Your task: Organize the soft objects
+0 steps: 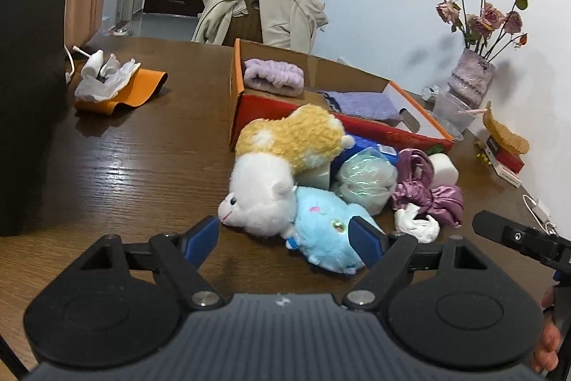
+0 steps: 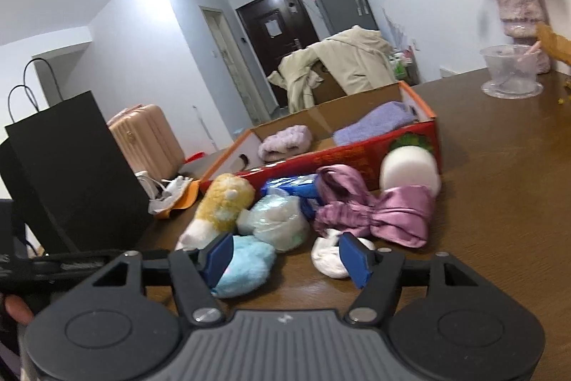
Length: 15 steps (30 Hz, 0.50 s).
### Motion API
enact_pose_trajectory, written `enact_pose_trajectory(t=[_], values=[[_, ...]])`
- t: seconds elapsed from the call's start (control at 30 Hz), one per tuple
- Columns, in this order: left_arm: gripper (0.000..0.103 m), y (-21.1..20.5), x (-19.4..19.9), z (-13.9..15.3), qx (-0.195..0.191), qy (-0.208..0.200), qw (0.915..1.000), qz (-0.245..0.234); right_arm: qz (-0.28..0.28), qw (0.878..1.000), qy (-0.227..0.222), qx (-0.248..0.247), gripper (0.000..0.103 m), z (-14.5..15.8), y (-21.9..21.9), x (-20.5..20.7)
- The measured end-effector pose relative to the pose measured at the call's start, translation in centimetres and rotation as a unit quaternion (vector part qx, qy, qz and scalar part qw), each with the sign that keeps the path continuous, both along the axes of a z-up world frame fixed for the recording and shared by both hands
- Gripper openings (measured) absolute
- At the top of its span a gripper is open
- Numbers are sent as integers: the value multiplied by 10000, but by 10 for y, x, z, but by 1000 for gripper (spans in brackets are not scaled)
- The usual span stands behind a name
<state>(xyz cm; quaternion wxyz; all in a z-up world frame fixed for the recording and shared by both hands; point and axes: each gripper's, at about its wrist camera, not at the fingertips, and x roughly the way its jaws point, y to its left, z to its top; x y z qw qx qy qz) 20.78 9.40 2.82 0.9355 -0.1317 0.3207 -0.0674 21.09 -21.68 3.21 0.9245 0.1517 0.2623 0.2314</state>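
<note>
Left wrist view: left claw (image 1: 285, 236) jaws apart, nothing clamped, low over the brown wooden desk (image 1: 135, 159), blue plush (image 1: 328, 231) lying between the blue pads with the right pad just in front of it, contact unclear; white-and-yellow plush (image 1: 282, 163) lies behind it, head touching the blue one; pile of soft things further back and right: clear bag with pale green stuffing (image 1: 367, 181), purple satin cloth (image 1: 428, 191), white foam block (image 1: 444, 168), white cloth piece (image 1: 417, 224), blue item (image 1: 357, 145) partly buried; orange-red cardboard box (image 1: 271, 109) open behind the pile, holding a lilac fluffy headband (image 1: 273, 75) at the far end and a lavender towel (image 1: 360, 104) nearer the middle; orange mat (image 1: 139, 88) with white rags on it to the left, black bag (image 1: 32, 59) at far left edge, vase of dried roses (image 1: 471, 81) by the wall, beige coat (image 1: 260, 9) over a chair behind the desk; right claw (image 1: 517, 236) enters at the right edge; right wrist view: right claw (image 2: 287, 257) jaws apart, empty, left pad against the blue plush fur, right pad over the white cloth piece, touching or not can't tell; satin cloth and foam block sit just in front of the box wall, pink suitcase (image 2: 150, 138) behind the black bag
</note>
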Motion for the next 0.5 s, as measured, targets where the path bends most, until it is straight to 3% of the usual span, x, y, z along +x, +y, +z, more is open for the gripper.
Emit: enact_pose_trajectory(t=[0.3,0.5], values=[[80,3,43,-16,-74,32,9999,-151,429,9991,-48,56,61,4,54,62],[56,16,66,-22,-347,24,9993,-160,785,9968,82,81,61,5,96,121]])
